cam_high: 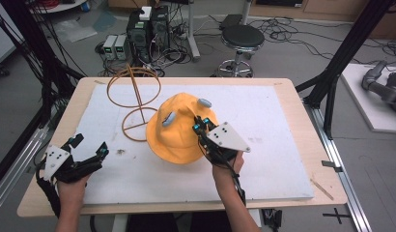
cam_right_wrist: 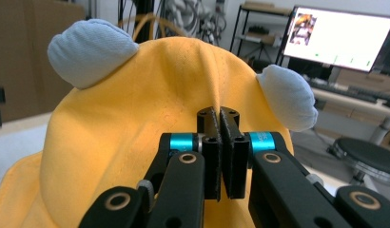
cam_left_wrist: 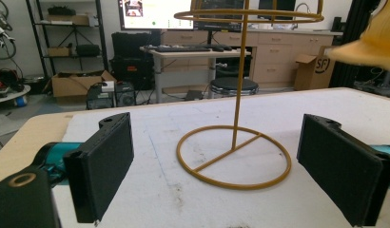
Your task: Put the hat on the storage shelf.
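Both grippers black w/ teal joints & brass-ringed screw holes: left gripper [cam_high: 88, 148], right gripper [cam_high: 200, 123], each topped by dotted grey triangular plate.

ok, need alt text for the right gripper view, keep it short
The right gripper is shut on a pinched fold of a yellow hat, its black jaws pressed together. Two pale blue-grey ears stick out from the hat's crown, one on each side. A lit monitor and a black stool sit behind.
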{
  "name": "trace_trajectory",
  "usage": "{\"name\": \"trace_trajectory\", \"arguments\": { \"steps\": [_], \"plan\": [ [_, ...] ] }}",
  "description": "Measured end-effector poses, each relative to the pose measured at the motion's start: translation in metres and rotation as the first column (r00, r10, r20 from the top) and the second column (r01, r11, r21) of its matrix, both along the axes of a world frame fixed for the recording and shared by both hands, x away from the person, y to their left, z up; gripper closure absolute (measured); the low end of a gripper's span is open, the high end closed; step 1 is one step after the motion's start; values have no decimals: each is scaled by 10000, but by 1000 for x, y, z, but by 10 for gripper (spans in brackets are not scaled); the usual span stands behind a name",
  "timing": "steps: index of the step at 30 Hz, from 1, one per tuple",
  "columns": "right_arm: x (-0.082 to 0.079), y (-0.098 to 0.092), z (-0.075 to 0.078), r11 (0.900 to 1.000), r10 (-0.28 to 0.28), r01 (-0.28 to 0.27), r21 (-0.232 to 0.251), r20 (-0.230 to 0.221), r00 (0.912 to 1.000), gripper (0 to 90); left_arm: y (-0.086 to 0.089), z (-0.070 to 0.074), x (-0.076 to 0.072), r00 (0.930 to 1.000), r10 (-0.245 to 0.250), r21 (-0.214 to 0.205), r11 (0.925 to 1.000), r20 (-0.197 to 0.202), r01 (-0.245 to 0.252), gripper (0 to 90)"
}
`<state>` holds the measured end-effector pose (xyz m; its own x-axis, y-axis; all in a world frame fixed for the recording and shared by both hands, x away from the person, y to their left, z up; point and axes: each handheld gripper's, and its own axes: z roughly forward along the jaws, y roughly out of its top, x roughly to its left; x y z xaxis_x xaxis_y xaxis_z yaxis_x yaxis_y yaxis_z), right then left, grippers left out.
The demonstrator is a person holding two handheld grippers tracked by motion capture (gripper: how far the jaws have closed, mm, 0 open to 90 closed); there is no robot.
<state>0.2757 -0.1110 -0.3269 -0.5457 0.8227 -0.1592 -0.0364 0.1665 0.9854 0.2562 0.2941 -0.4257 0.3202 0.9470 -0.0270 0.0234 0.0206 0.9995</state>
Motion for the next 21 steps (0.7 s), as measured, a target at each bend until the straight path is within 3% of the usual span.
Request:
{"name": "trace_trajectory", "arguments": {
  "steps": [5,17,21],
  "plan": [
    [0,-2,20,9998,-11,3,219,364,9993,889,0,0,0,10000,-30,5,10000,-11,30,124],
    [12,7,63,9911,175,-296,1299,938,9954,888,0,1,0,10000,-11,-54,10000,28,11,124],
    [19,16,76,9911,252,-393,1274,1100,9936,888,1,1,-1,10000,-9,-72,10000,43,9,124]
  ]
}}
